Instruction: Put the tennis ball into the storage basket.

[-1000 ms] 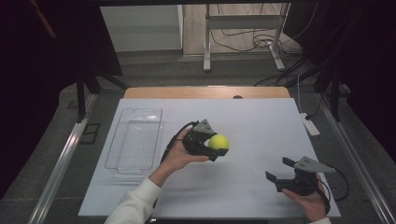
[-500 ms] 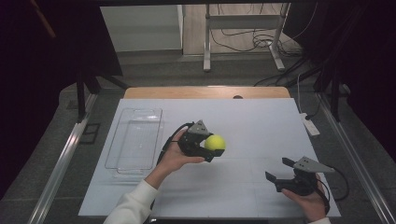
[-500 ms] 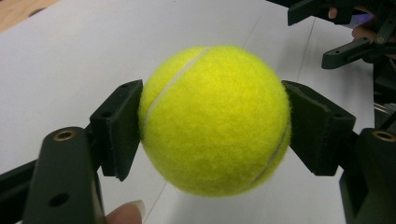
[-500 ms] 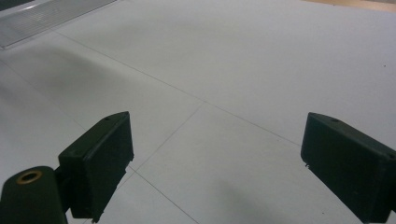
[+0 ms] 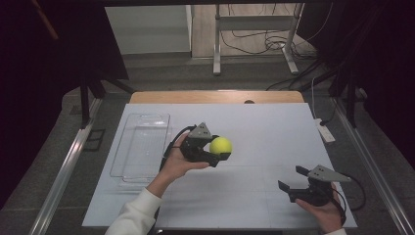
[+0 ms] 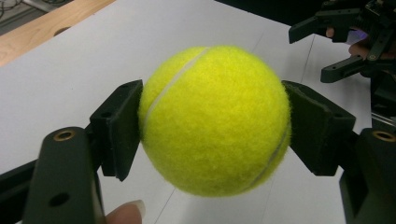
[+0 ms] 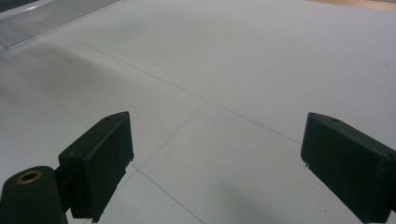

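Yellow-green tennis ball (image 5: 220,145) sits clamped in the left tongs (image 5: 214,152), held up off the white table (image 5: 264,132), roughly mid-table and just right of the clear plastic tray (image 5: 141,147). In the left gripper view both black pads (image 6: 119,126) press the ball's (image 6: 215,119) sides, felt bulging slightly past them, white seam running diagonally; a fingertip shows at the bottom edge. Jaws as closed as the ball allows.

Change over the last second: small. The ball and left hand (image 5: 178,164) have drifted a bit left and toward the tray compared with the earlier high views, grip unchanged, no slip. Right tongs (image 5: 293,182) have stayed put near the table's right front corner, held by the right hand (image 5: 325,210); jaws stand wide apart with nothing between them, bare table sheet ahead in the right gripper view (image 7: 215,154).

What it means, as a judgement: pickup is done and secure, carry phase is on. Drift toward the tray suggests it as a possible drop spot, though the left tongs point the ball toward the right tongs (image 6: 345,42), so a handover can't be ruled out. Tray looks empty. Next move needs the ball kept level and the grip held until it's over the target.
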A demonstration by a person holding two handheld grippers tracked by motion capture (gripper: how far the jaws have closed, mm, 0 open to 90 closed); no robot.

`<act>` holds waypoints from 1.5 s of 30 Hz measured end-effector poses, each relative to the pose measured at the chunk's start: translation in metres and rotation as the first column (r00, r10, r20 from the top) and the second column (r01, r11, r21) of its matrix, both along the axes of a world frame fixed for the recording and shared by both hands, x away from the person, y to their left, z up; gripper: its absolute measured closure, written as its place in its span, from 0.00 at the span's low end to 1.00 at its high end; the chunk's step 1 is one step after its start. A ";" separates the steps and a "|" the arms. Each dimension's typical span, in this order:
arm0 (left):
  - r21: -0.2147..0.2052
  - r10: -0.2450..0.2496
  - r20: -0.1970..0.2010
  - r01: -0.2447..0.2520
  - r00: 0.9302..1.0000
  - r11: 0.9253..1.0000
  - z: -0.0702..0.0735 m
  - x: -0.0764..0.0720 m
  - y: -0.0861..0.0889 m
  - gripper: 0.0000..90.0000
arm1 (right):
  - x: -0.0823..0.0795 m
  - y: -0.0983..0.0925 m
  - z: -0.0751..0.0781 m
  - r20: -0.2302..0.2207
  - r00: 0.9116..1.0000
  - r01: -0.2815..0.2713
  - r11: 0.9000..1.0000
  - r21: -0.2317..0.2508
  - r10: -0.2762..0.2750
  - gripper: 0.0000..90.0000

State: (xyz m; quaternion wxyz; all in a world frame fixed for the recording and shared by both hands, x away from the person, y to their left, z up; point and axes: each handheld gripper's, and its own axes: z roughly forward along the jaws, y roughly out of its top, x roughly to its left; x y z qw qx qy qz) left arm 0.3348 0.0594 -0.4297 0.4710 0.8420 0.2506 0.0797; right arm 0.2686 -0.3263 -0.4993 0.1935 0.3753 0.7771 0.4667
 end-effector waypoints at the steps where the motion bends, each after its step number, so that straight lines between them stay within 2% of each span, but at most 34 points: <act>1: -0.003 0.001 0.001 -0.001 1.000 1.000 0.000 0.000 0.001 0.30 | 0.000 0.000 0.000 0.002 1.000 0.001 1.000 -0.001 -0.001 0.10; 19: -0.036 0.032 0.017 -0.032 0.999 0.999 0.009 0.001 0.017 0.30 | 0.000 0.000 -0.001 0.002 1.000 -0.004 1.000 -0.004 0.004 0.10; 45: -0.078 0.094 0.045 -0.090 0.995 0.993 0.020 0.003 0.040 0.30 | 0.000 0.000 -0.001 0.005 1.000 -0.006 1.000 -0.005 0.006 0.10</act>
